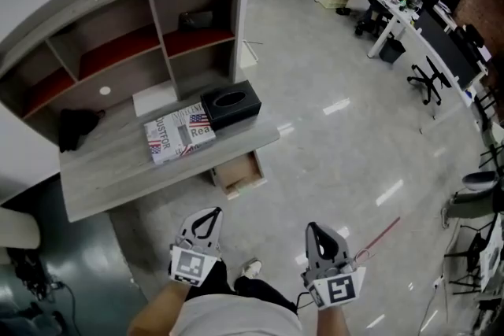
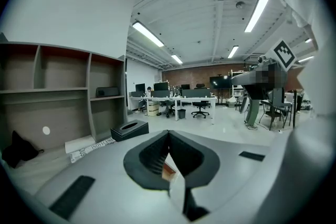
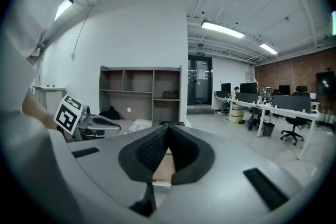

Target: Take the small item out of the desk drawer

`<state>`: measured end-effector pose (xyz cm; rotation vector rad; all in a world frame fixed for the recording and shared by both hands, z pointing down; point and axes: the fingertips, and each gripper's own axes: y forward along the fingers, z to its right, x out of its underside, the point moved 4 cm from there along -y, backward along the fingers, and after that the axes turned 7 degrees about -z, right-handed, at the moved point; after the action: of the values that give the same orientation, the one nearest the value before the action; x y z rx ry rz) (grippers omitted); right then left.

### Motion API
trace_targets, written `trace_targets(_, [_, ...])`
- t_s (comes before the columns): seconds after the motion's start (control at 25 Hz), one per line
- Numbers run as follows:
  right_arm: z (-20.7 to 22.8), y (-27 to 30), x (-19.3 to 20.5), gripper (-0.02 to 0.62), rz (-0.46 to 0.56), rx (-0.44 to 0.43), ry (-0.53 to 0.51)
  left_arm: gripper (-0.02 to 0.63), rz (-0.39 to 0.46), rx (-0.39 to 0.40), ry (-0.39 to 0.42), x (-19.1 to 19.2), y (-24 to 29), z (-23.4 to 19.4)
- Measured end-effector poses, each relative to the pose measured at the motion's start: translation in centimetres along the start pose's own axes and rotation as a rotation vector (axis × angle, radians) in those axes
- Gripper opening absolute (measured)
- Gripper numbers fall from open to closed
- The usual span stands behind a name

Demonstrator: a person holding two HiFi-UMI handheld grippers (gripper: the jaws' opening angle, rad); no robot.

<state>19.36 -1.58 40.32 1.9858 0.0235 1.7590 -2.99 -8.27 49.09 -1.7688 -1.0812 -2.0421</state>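
Observation:
A wooden drawer [image 1: 239,172] stands pulled out under the front right corner of the grey desk [image 1: 110,169]; I can make out no small item in it. My left gripper [image 1: 210,214] and right gripper [image 1: 314,230] hover side by side over the floor, close to the person's body and short of the drawer. Both point towards the desk. In the left gripper view the jaws of the left gripper [image 2: 168,135] meet at the tips, and the right gripper [image 3: 167,128] looks the same in its own view. Neither holds anything.
On the desk lie a black tissue box [image 1: 231,105], a printed newspaper [image 1: 177,133] and a dark cloth bundle [image 1: 75,126], in front of a shelf unit [image 1: 118,35]. Office desks and chairs [image 1: 409,20] fill the far right. A person's white shoe [image 1: 251,269] shows between the grippers.

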Motion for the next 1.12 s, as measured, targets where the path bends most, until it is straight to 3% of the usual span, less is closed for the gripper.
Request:
trace_targets(0.2, [-0.9, 3.4, 1.5, 0.020, -0.046, 0.007, 0.018, 0.018, -0.100, 0.049, 0.018, 3.5, 3.8, -1.6])
trace_targets(0.56, [-1.5, 6.8, 5.0, 0.020, -0.128, 0.009, 0.035, 0.021, -0.255, 0.156, 0.072, 11.6, 11.8, -0.2])
trace_targets(0.68, [-1.7, 7.6, 6.4, 0.020, -0.153, 0.000, 0.031, 0.075, -0.304, 0.173, 0.098, 14.2, 14.7, 0.0])
trace_targets(1.12, [-1.0, 9.6, 13.8, 0.020, -0.228, -0.006, 0.091, 0.150, -0.505, 0.230, 0.265, 23.0, 23.6, 2.0])
